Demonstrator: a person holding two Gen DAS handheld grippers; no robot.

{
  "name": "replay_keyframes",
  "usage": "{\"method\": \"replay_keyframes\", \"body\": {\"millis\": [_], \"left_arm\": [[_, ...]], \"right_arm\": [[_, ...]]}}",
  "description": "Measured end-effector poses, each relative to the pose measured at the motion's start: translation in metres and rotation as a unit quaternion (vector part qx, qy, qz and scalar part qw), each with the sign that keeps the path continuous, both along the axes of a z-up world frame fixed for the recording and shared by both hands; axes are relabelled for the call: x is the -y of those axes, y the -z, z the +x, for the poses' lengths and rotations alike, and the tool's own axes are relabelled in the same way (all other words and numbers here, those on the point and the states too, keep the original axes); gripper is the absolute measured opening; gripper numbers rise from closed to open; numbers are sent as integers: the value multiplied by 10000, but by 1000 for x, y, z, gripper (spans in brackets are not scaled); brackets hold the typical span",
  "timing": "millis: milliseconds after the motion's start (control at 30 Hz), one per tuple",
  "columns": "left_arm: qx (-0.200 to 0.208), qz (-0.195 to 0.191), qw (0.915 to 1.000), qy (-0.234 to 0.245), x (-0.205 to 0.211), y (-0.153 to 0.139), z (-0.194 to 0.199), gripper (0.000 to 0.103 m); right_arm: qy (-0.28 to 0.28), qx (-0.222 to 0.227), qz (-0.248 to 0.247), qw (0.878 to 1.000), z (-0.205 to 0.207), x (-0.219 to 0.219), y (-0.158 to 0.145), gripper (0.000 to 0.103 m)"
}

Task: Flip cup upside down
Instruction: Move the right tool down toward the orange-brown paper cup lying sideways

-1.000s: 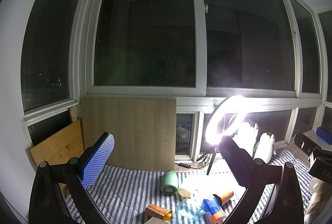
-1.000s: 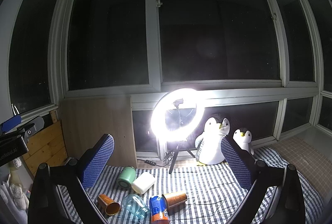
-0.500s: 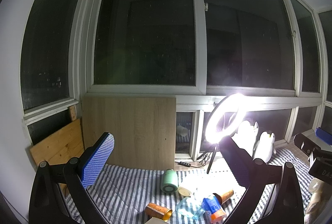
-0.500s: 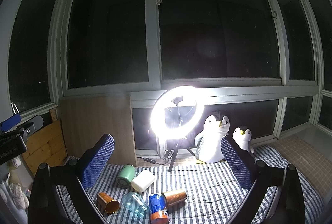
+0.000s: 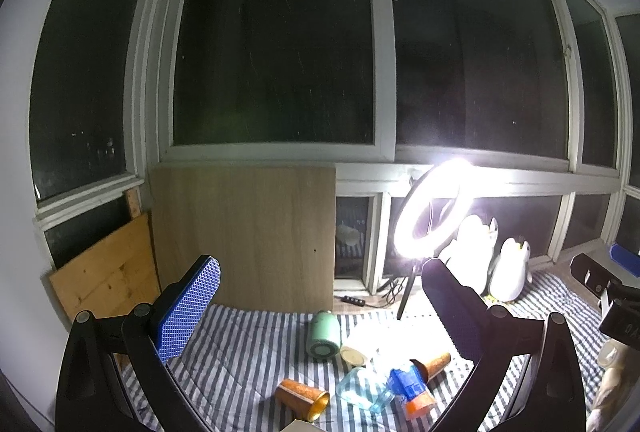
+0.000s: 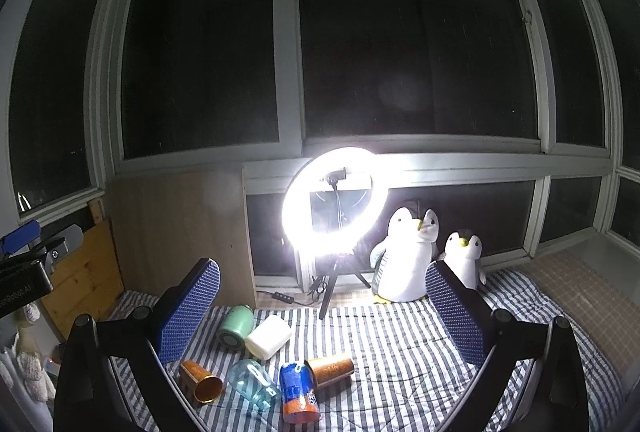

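Several cups and containers lie on their sides on a striped blanket (image 6: 392,352). An orange-gold cup (image 6: 200,384) lies at the left, also in the left wrist view (image 5: 302,396). A second orange cup (image 6: 332,368) lies at the right (image 5: 434,362). Between them are a clear glass cup (image 6: 252,384) and a blue can (image 6: 298,392). A green tumbler (image 6: 234,328) and a white container (image 6: 268,336) lie behind. My left gripper (image 5: 320,308) and right gripper (image 6: 322,308) are both open, empty, held above and short of the cups.
A bright ring light (image 6: 334,204) on a tripod stands at the back. Two penguin toys (image 6: 408,260) sit to its right. Wooden boards (image 5: 244,232) lean against the window wall at the left. The other gripper shows at each view's edge.
Both views have shifted only slightly. The cups lie as before and both grippers stay open.
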State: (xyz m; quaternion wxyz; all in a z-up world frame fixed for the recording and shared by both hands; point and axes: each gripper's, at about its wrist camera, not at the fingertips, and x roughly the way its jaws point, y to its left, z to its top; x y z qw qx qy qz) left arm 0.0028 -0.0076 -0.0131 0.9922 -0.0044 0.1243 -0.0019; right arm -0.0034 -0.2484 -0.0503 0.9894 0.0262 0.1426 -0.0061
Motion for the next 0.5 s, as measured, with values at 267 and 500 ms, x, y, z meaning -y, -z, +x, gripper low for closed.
{"method": "replay_keyframes", "body": {"millis": [267, 500], "left_arm": [[-454, 31, 9990, 36, 0, 29, 18, 102], [-858, 12, 9963, 43, -2, 62, 32, 102]], "right_arm": [[58, -294, -6, 9996, 11, 5, 17, 102], [105, -527, -30, 9986, 21, 8, 33, 102]]}}
